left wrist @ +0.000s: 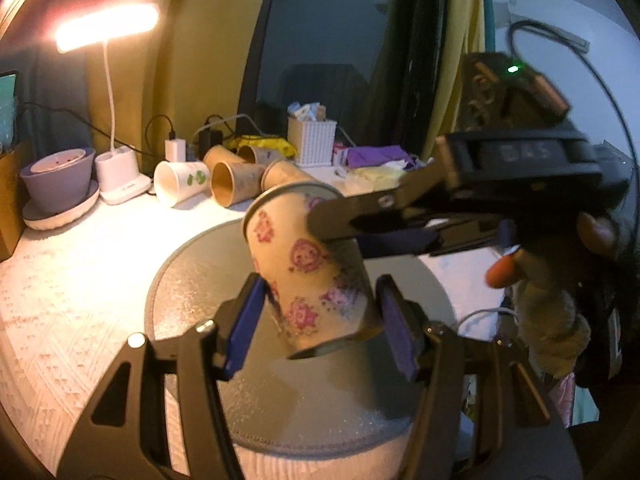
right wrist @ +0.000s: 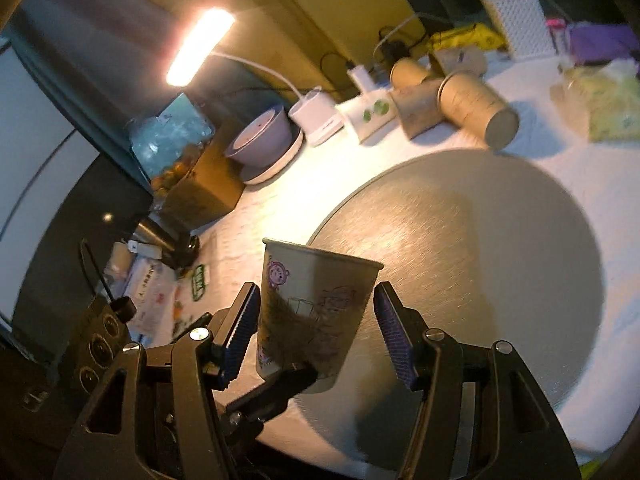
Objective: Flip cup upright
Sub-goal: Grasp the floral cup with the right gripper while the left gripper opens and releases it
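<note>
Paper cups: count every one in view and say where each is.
6. One patterned cup is between the hand-held grippers over the grey mat. Five lie at the back: white, and brown. More may be hidden behind.

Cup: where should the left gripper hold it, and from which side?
The lower wall near its base, coming from the base end: the cup leans with its mouth up and away, and the right gripper flanks the upper wall.
</note>
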Demonstrator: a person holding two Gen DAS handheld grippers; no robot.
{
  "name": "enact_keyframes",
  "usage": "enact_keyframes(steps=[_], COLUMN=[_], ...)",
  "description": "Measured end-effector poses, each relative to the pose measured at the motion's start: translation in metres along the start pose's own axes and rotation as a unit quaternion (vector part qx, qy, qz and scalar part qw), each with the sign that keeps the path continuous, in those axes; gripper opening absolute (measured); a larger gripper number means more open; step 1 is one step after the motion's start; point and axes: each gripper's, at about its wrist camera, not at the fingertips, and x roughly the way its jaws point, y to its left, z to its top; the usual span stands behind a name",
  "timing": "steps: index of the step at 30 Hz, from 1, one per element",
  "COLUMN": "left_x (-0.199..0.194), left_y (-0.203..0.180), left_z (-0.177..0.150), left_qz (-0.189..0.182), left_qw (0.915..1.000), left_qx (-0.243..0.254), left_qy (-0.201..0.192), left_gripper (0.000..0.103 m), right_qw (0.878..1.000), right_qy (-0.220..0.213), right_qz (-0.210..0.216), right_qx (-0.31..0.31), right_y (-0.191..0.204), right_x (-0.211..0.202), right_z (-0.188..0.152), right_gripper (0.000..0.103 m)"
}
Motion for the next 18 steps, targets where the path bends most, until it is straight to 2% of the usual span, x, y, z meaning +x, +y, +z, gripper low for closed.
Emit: enact_keyframes(steps=[2,4,11,15,18], left_x=[-0.003,-0.008,-0.012,-0.015,-0.014], left_y=[0.001,-0.001,-0.001,0.000,0.000], left_z=[0.000,-0.003,-0.008,-0.009,-0.010], left_qz=[-0.003,-0.002,-0.003,-0.007,-0.011], left_qw=[0.9999,0.9996,0.9994,0.9991,0.9992], left_qx=[0.007,0.016,0.019,0.020,0.023], left_qy=[-0.012,-0.022,-0.028,-0.036,-0.032], left_gripper=[0.059,0.059,0.059,0.059,0.059], right_qw=[1.000,1.000,0.999,0.993,0.993], right_qy=[0.007,0.010,0.022,0.034,0.036], right_qz=[0.006,0.010,0.022,0.056,0.061], right_qx=[0.010,0.019,0.044,0.094,0.099], right_y=[0.003,0.005,-0.003,-0.020,-0.023], right_x=[0.004,0.005,0.012,0.020,0.022], right_z=[0.000,0.000,0.001,0.001,0.002], right_gripper=[0.063,0.068,0.069,0.069,0.069])
